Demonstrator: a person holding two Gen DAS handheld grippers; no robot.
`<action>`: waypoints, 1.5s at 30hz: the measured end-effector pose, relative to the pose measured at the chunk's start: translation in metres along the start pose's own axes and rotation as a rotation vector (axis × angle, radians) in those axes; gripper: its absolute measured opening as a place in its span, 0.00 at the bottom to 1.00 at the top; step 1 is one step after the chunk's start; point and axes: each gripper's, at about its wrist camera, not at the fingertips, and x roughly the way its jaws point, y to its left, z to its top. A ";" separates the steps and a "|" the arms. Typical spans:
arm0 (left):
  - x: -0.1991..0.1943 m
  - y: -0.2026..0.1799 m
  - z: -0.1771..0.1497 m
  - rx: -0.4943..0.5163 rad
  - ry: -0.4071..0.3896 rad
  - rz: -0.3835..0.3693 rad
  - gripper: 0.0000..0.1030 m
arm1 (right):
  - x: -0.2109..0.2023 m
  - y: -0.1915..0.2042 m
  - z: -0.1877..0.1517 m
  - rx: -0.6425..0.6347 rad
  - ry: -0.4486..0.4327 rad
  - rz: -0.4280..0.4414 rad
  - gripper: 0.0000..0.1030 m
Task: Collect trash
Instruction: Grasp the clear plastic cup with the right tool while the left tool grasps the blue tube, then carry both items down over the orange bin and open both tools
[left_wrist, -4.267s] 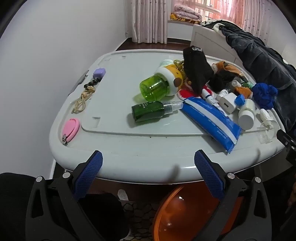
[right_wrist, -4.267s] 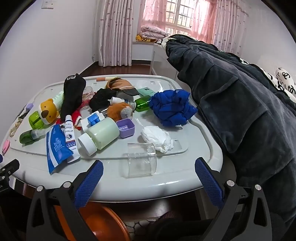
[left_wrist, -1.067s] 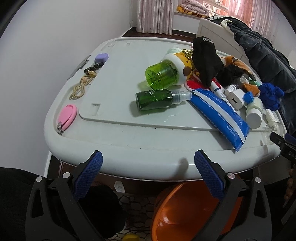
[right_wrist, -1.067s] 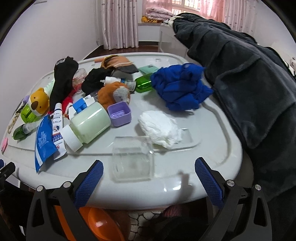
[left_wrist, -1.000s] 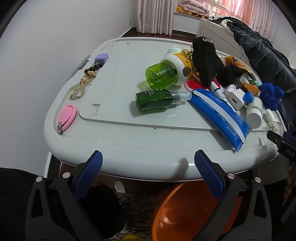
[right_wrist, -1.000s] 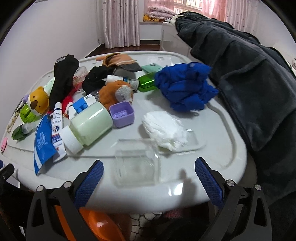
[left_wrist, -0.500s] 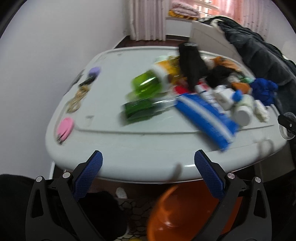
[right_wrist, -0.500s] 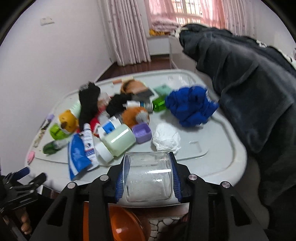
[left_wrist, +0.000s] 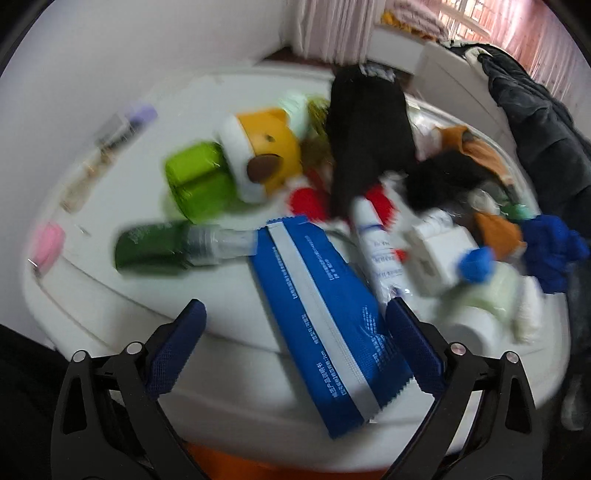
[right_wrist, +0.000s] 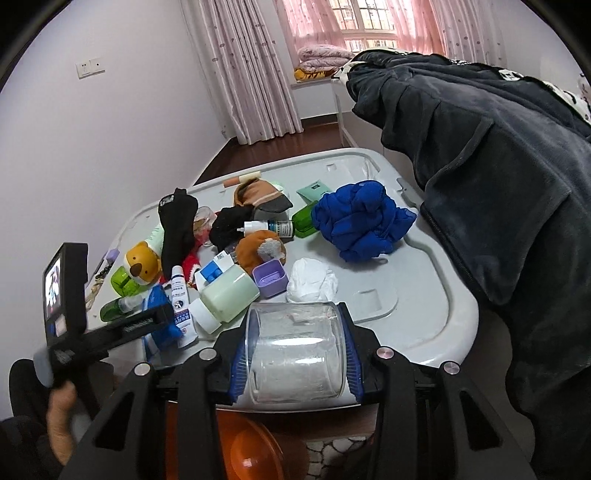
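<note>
Gripping clear cup (right_wrist: 295, 350), seemingly past table edge (right_wrist: 424, 384)

Bear-capped green bottle (left_wrist: 236, 166), blue cloth (right_wrist: 364, 219), perhaps a black sock (right_wrist: 177, 230), atop grey lid (right_wrist: 424, 295).

A grey plastic lid (right_wrist: 424, 295) is serving as the tabletop, and clutter is crowding its left half. A blue wrapper (left_wrist: 325, 314), green bottle (left_wrist: 159, 247), white tube (left_wrist: 376, 251), crumpled tissue (right_wrist: 312, 282) and blue cloth (right_wrist: 362, 218) are lying on it.
</note>
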 end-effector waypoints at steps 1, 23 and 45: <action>0.001 0.000 -0.002 0.020 -0.009 0.011 0.90 | 0.001 -0.001 -0.001 0.005 0.007 0.003 0.40; -0.135 0.048 -0.030 0.373 -0.144 -0.208 0.25 | -0.026 0.064 -0.017 -0.166 0.038 0.136 0.40; -0.100 0.084 -0.106 0.423 0.193 -0.334 0.79 | 0.002 0.084 -0.080 -0.237 0.306 0.192 0.66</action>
